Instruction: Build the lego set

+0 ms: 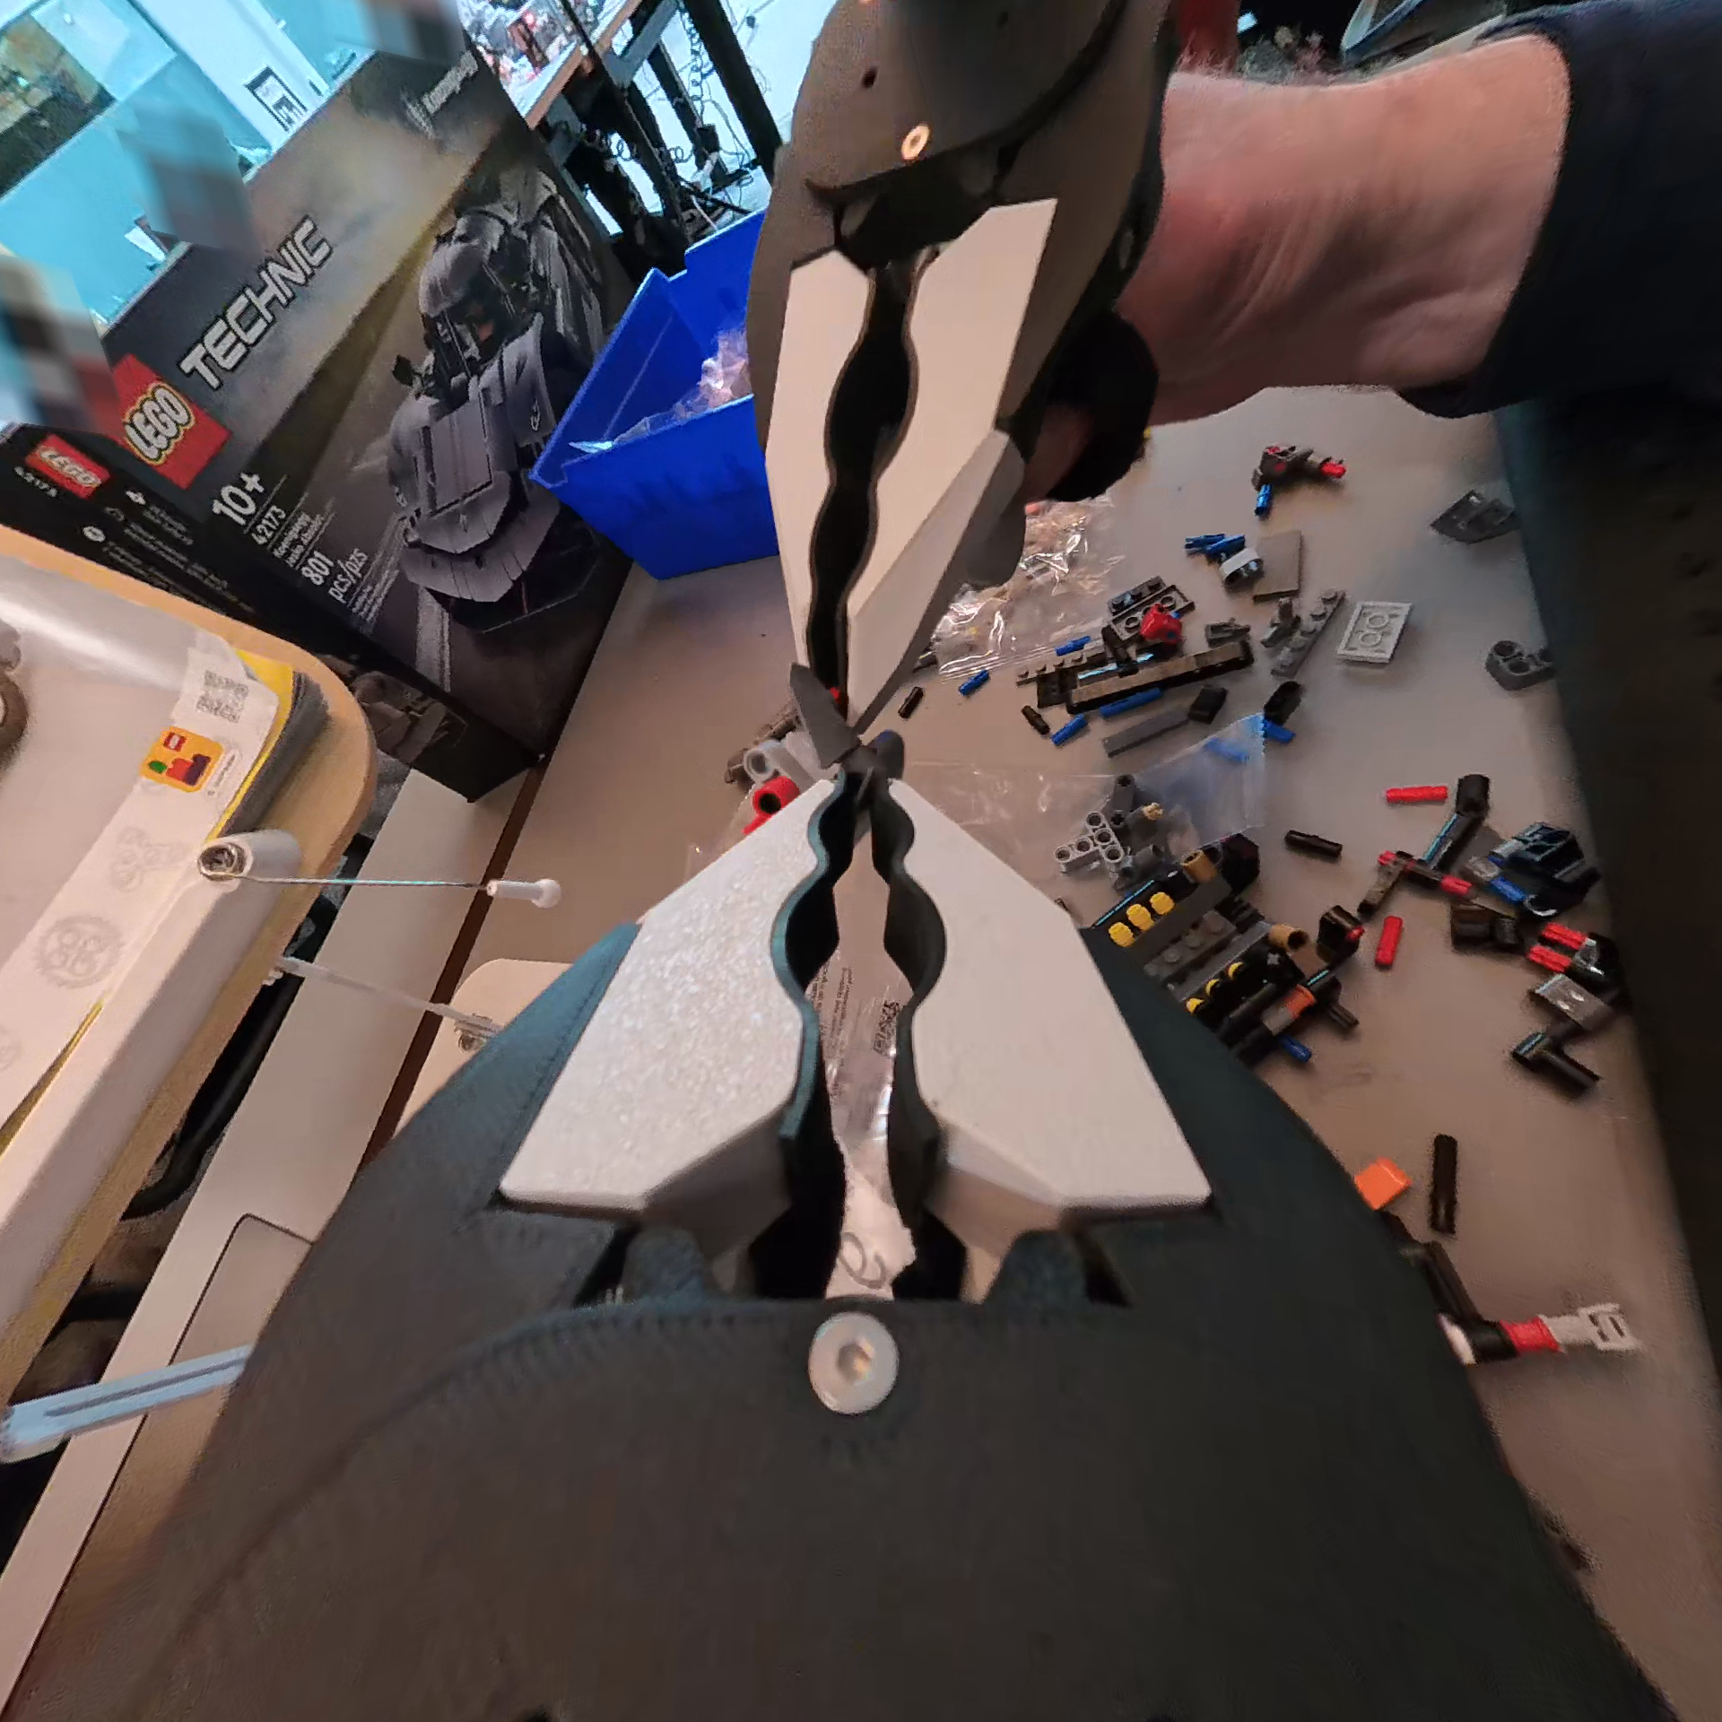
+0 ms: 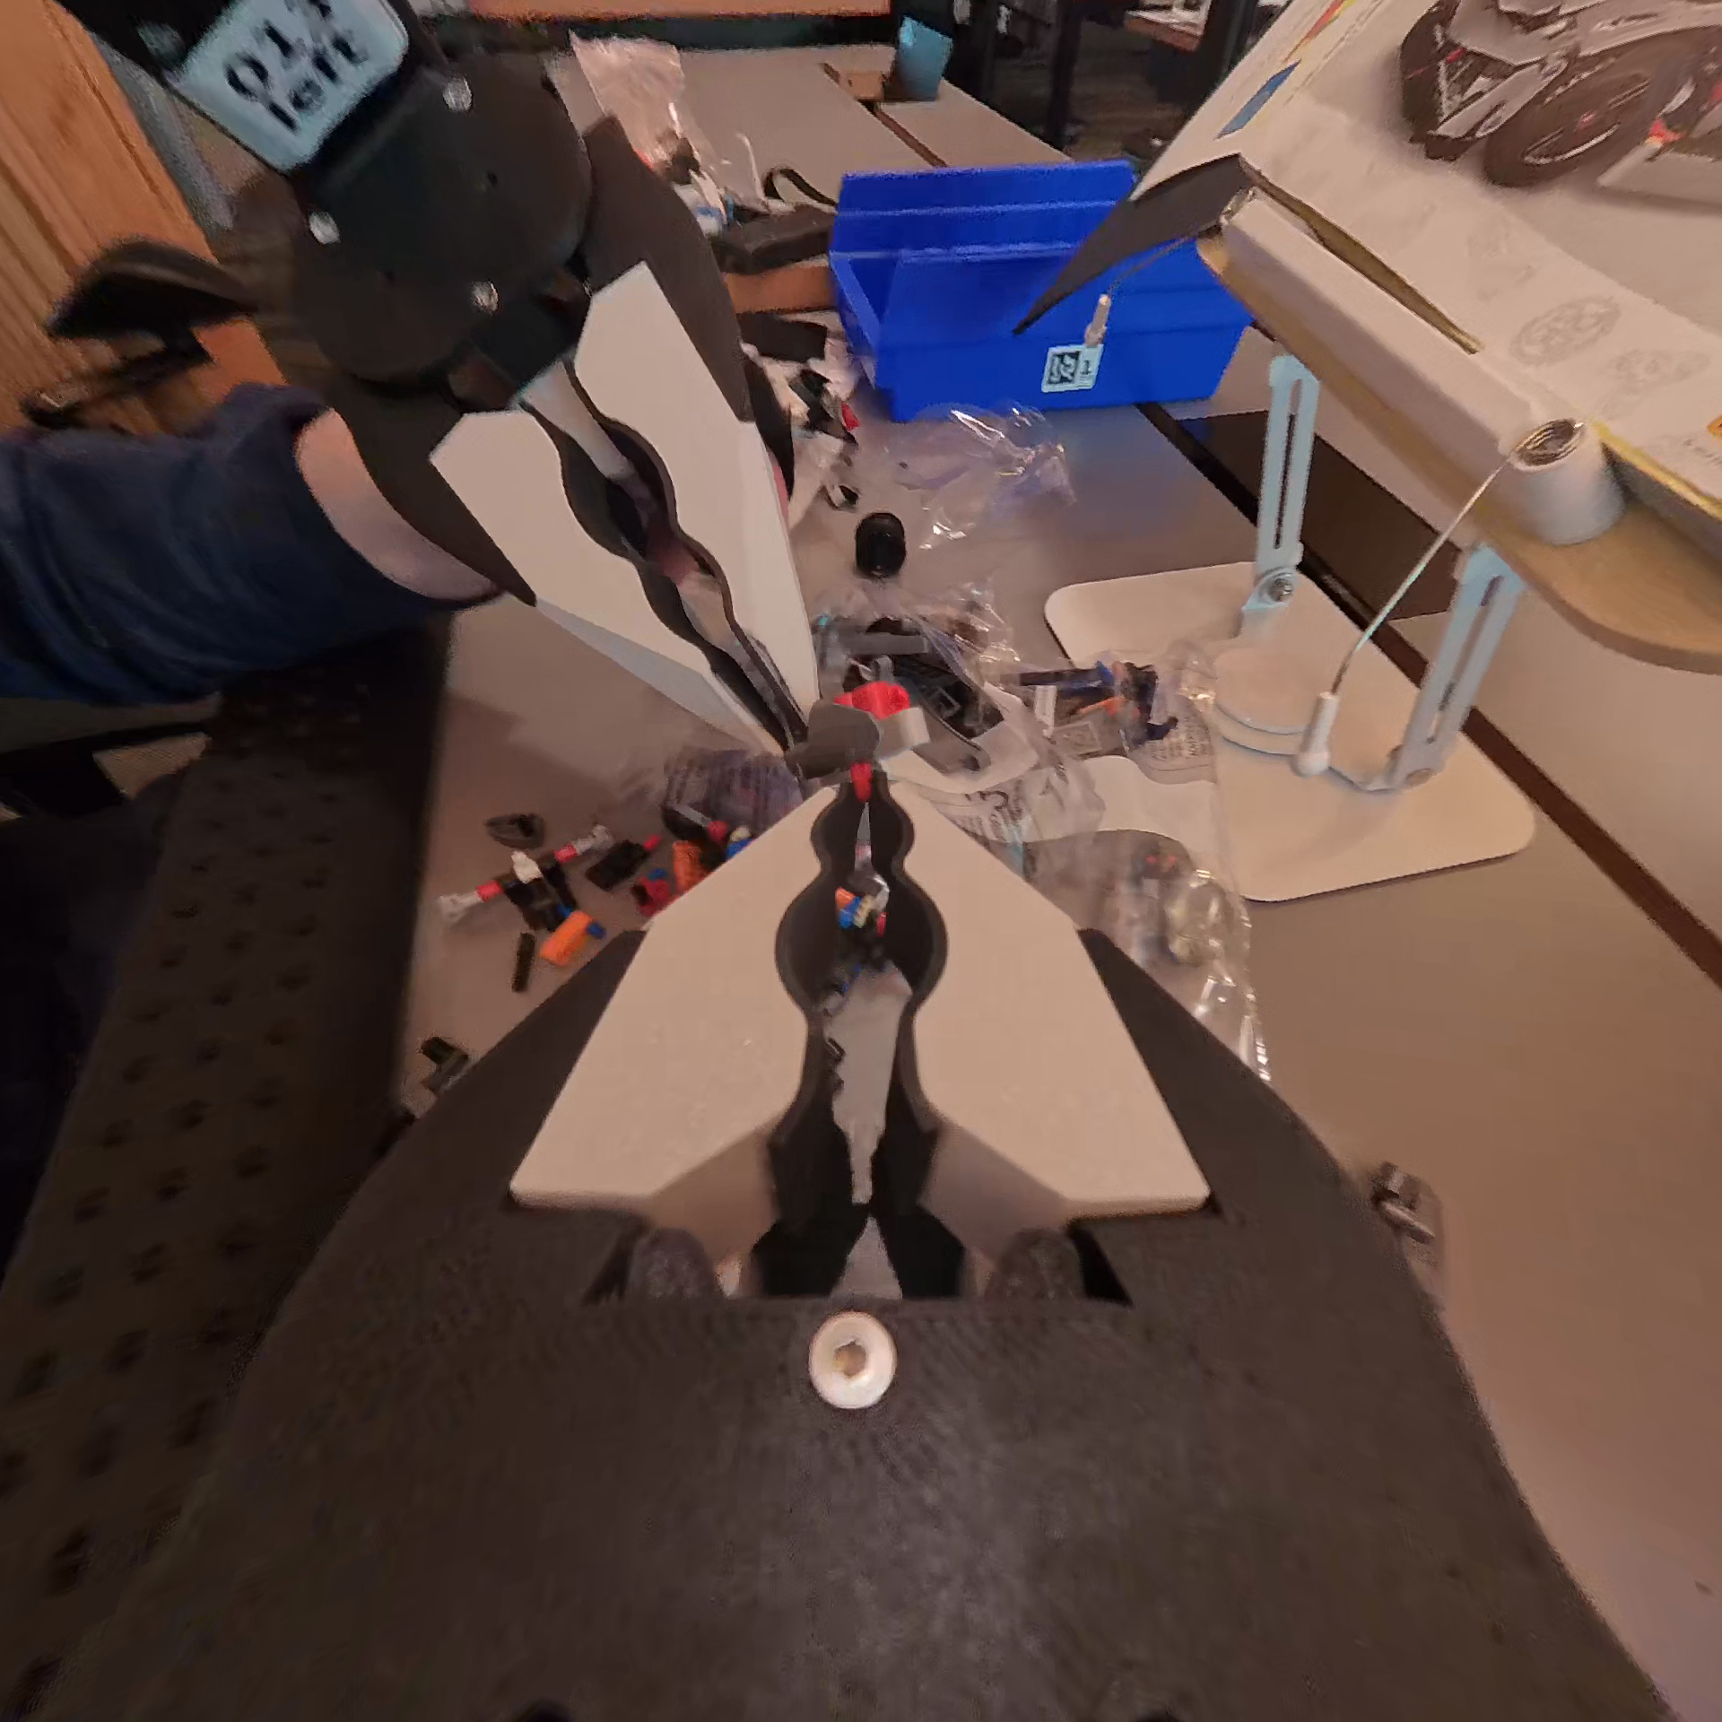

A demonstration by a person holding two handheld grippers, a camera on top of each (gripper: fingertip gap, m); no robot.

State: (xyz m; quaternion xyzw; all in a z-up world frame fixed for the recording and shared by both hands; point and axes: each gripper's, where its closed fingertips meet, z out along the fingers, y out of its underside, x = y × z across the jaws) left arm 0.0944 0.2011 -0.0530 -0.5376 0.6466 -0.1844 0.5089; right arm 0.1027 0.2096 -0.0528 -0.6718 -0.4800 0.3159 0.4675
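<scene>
Lego pieces (image 1: 1305,895) lie spread over the grey table (image 1: 652,652), to the right in the left wrist view. Up in the air, the left gripper (image 1: 871,778) pinches a small dark piece (image 1: 825,717), and the right gripper (image 2: 862,792) pinches a little red pin (image 2: 862,775), tip to tip. Push the pin in slow and straight; the blue bin (image 2: 1025,280) and book stand (image 2: 1305,745) sit far off, so there is room.

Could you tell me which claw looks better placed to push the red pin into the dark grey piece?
Probably the right claw: it grips the red pin at the dark grey piece, which the left claw steadies.
</scene>
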